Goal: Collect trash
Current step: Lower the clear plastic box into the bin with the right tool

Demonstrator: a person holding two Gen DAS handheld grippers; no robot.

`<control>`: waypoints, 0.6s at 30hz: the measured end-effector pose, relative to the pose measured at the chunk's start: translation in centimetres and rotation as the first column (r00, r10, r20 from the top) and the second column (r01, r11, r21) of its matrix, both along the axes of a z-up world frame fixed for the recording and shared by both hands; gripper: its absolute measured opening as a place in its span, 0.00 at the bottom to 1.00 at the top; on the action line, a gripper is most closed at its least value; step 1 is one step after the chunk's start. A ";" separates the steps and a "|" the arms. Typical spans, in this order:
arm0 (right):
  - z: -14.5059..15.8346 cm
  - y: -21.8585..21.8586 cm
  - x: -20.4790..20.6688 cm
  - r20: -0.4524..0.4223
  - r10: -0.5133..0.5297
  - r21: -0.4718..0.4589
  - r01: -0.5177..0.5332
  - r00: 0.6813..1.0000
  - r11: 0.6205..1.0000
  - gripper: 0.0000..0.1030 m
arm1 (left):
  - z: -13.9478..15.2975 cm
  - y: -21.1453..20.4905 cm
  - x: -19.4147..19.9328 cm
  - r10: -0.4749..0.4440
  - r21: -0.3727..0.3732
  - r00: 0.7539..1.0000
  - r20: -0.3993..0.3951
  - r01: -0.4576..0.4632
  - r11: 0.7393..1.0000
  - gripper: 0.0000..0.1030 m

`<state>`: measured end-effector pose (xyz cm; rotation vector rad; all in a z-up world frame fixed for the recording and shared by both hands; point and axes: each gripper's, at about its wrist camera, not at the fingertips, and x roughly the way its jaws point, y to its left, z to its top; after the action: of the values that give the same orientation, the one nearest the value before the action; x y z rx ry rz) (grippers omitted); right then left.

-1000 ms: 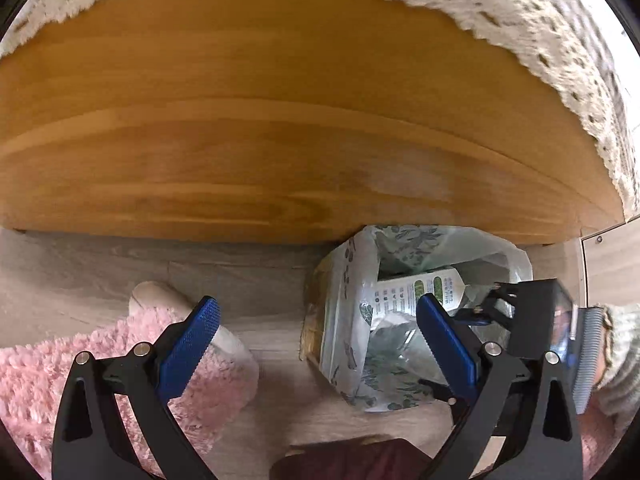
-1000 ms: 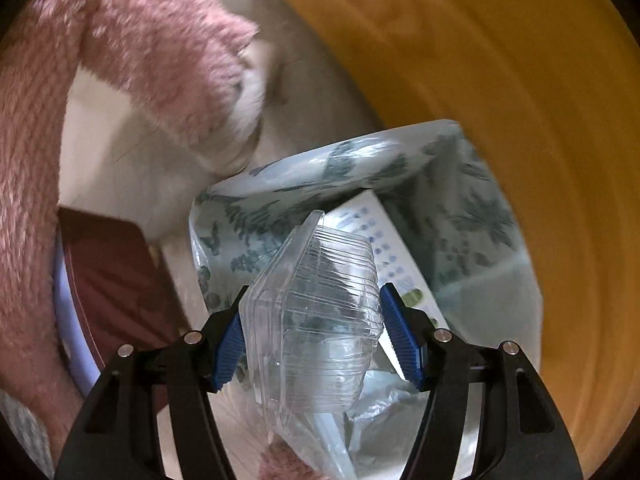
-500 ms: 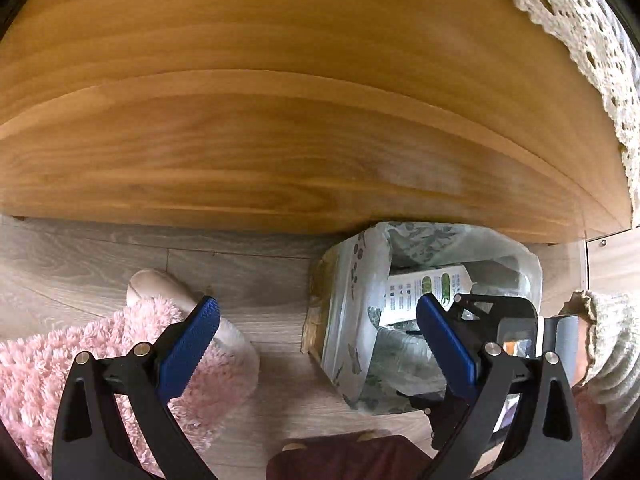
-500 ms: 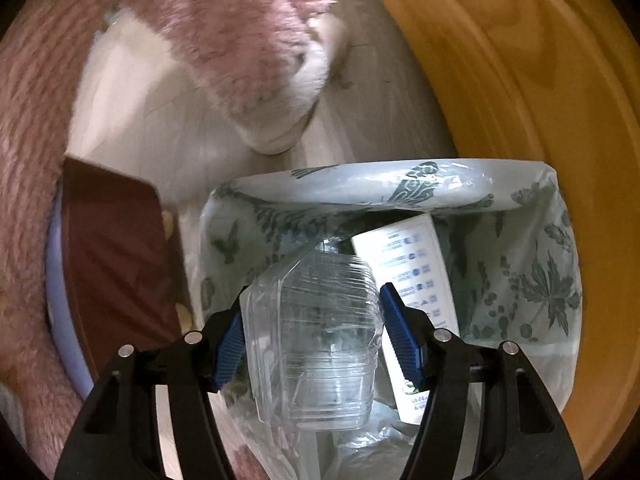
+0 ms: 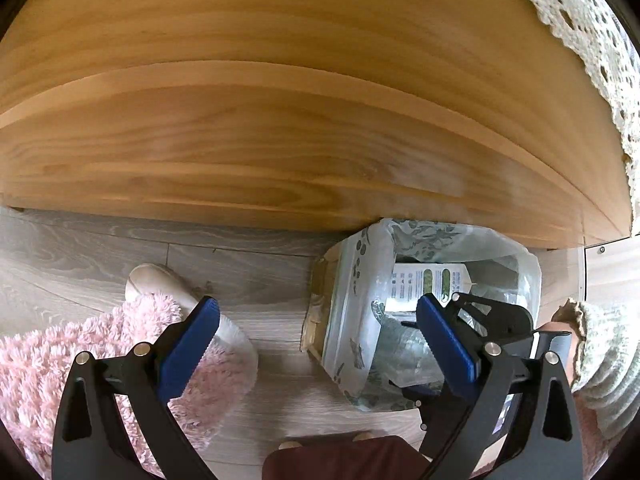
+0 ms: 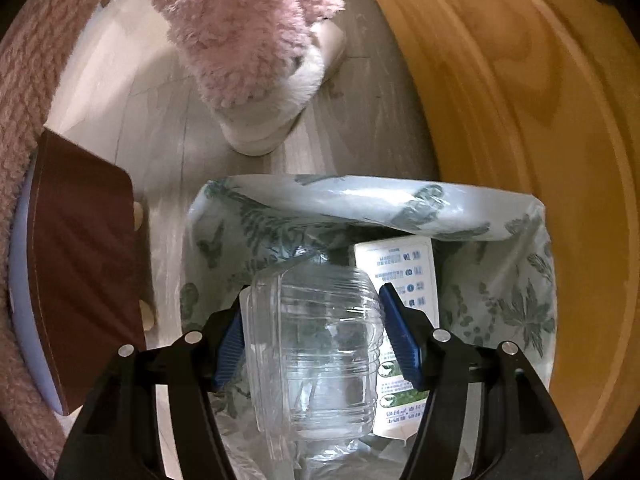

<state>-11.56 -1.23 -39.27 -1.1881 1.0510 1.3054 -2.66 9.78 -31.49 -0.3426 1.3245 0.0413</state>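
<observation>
Clear plastic container (image 6: 316, 344) gripped by right tool (image 6: 312, 332) over lined bin (image 6: 520, 312) on grey wood floor (image 6: 360, 120); left tool (image 5: 320, 344) gapes empty.

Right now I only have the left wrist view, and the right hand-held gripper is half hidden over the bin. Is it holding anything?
Observer: Yes. The right hand-held gripper is shut on a clear plastic container, with a blue pad pressing each side.
Operator: Is it lined up with the bag?
Observer: Yes. The container hangs over the open mouth of the leaf-print bag, not over the floor.
</observation>
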 end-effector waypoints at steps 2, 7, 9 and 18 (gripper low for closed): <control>-0.2 -0.1 0.2 0.014 -0.009 0.012 0.009 1.000 1.000 0.59 | 0.1 -0.1 0.0 -0.003 -0.001 1.000 0.002 0.003 1.000 0.93; -1.4 -0.1 0.1 0.023 -0.004 -0.001 0.004 1.000 1.000 0.59 | 0.1 0.1 0.0 0.002 -0.002 1.000 0.001 -0.002 1.000 0.93; -1.9 0.0 0.3 0.008 -0.016 -0.004 0.016 1.000 1.000 0.59 | 0.1 0.0 0.1 0.004 -0.004 1.000 -0.001 -0.004 1.000 0.93; -3.2 0.8 1.8 -0.086 -0.078 -0.011 0.077 0.993 0.997 0.60 | -0.1 0.1 0.3 -0.002 -0.004 1.000 -0.007 0.002 1.000 0.93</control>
<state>-9.81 -0.45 -42.43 -1.0940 1.1540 1.3023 -2.37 9.84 -31.63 -0.3443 1.3319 0.0381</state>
